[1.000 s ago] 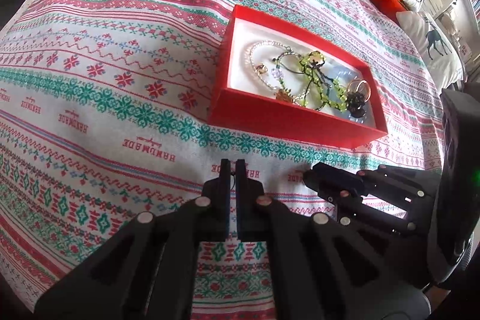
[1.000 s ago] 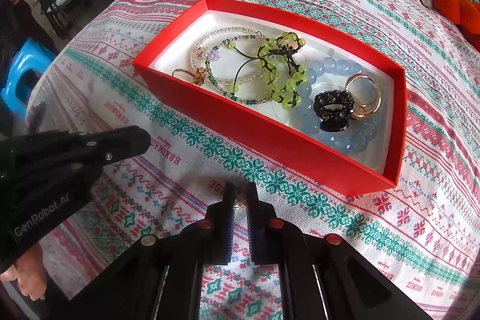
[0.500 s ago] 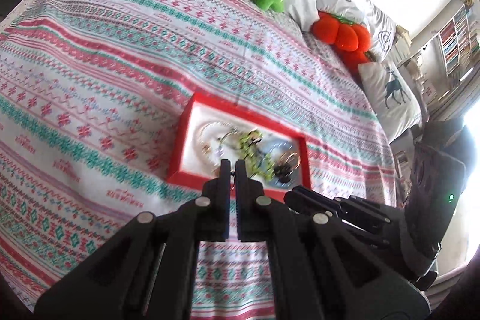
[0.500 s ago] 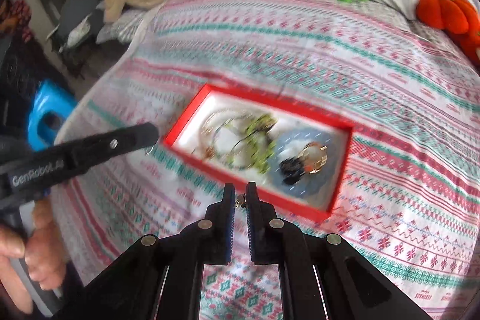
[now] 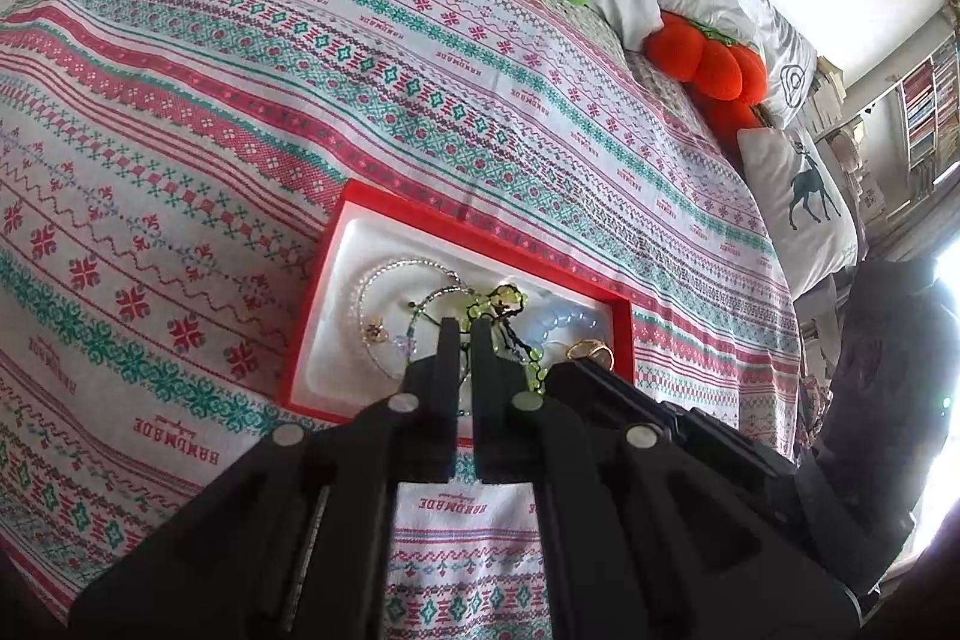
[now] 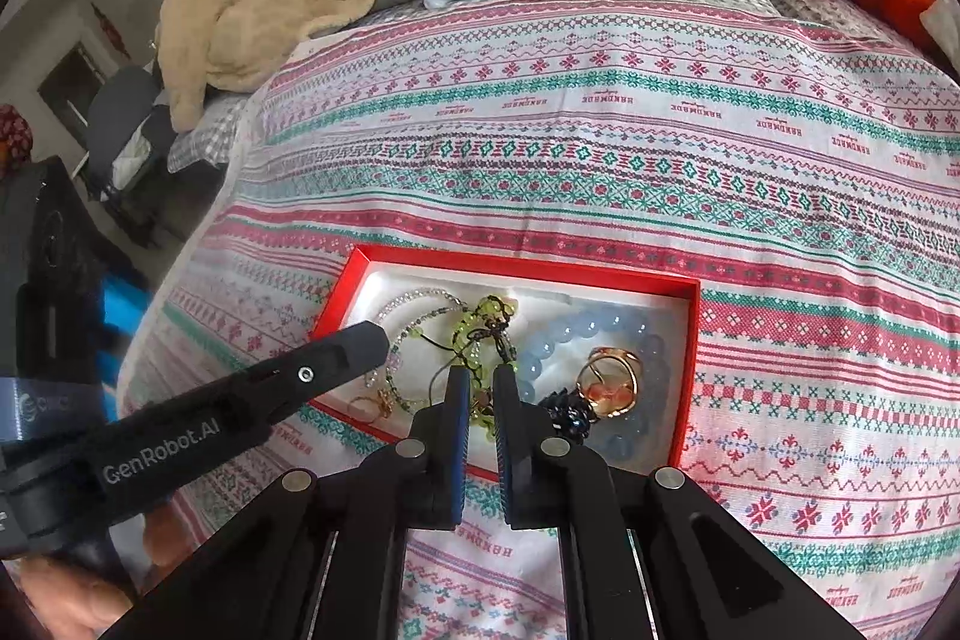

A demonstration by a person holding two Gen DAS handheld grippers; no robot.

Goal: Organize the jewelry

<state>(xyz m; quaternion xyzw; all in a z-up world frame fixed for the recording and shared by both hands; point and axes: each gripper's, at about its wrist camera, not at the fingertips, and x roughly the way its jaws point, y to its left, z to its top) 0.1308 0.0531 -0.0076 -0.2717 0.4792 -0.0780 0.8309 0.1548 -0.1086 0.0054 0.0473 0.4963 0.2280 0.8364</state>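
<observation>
Red box (image 6: 528,263) of tangled jewelry at lower centre of frame, long axis left to right. Just beyond right gripper (image 6: 482,377), jaws parted a crack, nothing visibly held. Left gripper (image 5: 465,334) shut, empty, at box's left end. Green bead strand (image 6: 489,310) nearer the right.

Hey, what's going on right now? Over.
Left tool shut, right tool open a crack. Red box holds the jewelry, tangled. Nothing in the way.
</observation>
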